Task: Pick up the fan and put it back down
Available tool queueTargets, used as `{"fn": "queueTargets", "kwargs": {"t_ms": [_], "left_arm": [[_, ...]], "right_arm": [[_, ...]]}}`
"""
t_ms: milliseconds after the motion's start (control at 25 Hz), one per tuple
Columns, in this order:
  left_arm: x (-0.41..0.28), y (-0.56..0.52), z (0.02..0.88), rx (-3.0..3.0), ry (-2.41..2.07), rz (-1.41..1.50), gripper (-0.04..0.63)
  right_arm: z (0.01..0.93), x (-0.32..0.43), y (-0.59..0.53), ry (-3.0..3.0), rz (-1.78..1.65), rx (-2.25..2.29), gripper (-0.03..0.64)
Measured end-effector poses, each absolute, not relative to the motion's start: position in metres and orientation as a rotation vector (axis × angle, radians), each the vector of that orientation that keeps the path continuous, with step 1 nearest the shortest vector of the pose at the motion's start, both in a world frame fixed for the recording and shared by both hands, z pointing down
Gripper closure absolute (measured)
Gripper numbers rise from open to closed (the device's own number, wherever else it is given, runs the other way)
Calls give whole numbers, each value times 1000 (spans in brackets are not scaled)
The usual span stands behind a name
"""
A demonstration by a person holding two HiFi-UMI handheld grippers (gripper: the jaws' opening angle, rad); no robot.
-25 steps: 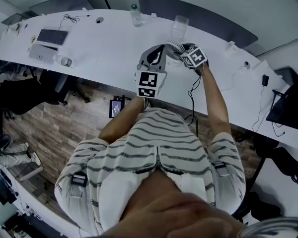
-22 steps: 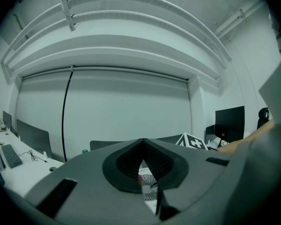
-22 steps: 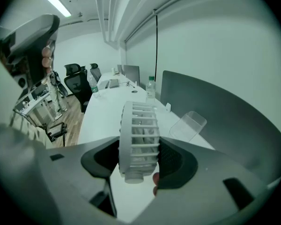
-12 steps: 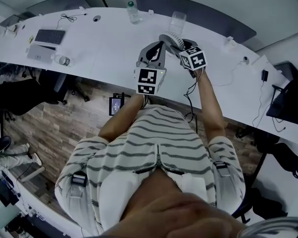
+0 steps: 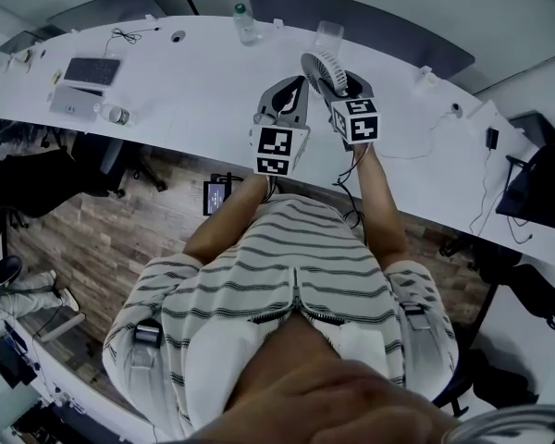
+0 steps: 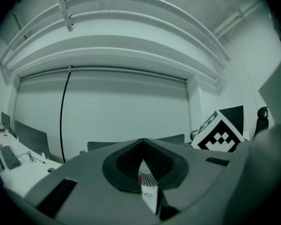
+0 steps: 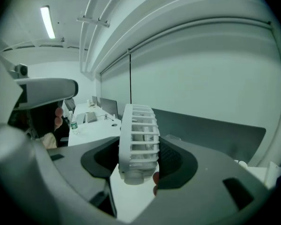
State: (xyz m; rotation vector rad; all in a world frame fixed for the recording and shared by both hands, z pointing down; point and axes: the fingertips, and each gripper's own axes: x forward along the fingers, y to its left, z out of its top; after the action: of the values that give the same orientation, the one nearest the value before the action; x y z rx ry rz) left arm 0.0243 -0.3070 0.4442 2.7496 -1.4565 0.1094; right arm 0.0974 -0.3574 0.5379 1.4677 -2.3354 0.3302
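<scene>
- Right gripper (image 7: 139, 168) is clamped on the fan (image 7: 138, 139). Both jaws press the sides of its white slatted grille, which stands upright with the round base at the bottom.
- In the head view the fan (image 5: 320, 66) sits over the far half of the white curved desk (image 5: 194, 86) and looks clear of the surface.
- Left gripper (image 6: 143, 149) has its jaws together. Only a small white printed tab shows at the seam, and it holds nothing of the task.
- It sits just beside the right gripper, level with it. Its view catches the right gripper's marker cube (image 6: 219, 136).
- Nearest obstacle is a clear cup (image 5: 327, 36) on the desk just beyond the fan. A water bottle (image 5: 244, 24) stands further left along the back edge.
- Well off to the left are a keyboard (image 5: 92, 69), a thin black cable (image 5: 128, 34) and a white box (image 5: 73, 102).
- A black cord (image 5: 355, 185) hangs from the right gripper down past the desk's front edge.
- Dark partition panels (image 5: 370, 21) run behind the desk.
</scene>
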Motion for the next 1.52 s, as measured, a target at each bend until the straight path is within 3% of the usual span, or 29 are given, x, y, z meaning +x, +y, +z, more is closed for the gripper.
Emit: {"fn": "queueTargets", "kwargs": {"t_ms": [1520], "left_arm": [[33,-305,446,2712,-1466,100,588]], "right_arm": [[447,107,-315,-2390,120,1854,385]]}}
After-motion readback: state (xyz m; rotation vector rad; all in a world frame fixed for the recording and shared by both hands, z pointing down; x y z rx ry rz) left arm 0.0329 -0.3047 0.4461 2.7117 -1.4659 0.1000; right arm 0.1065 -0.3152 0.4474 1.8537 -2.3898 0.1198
